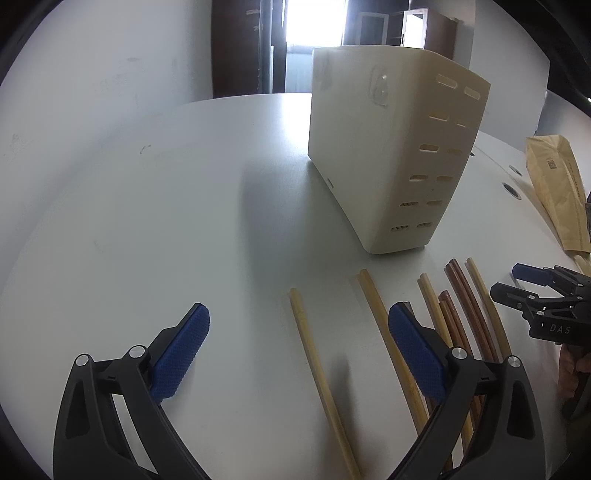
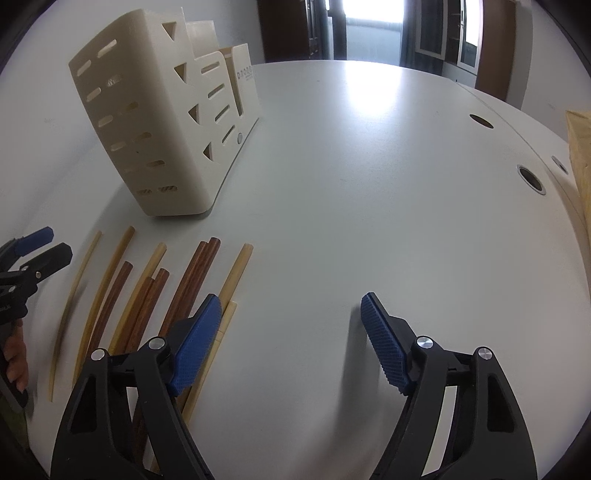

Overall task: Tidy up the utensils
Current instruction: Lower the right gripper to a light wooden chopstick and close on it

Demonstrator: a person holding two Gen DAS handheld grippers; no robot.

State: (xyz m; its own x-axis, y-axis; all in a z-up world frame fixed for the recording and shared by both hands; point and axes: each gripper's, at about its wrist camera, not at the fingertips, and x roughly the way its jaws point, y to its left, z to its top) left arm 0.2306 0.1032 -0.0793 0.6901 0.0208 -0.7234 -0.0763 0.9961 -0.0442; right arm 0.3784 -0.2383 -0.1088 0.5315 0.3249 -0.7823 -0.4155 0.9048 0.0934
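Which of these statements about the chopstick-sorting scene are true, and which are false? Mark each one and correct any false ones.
1. Both the left gripper and the right gripper are open. True.
2. The chopsticks stand inside the cream utensil holder. False: they lie on the white table in front of it.
3. Some chopsticks are dark brown, others pale. True.
4. The holder lies tipped on its side. False: it stands upright.

Backlit doorway (image 2: pixel 373 26) glare, soft shadows, fisheye-warped edges.
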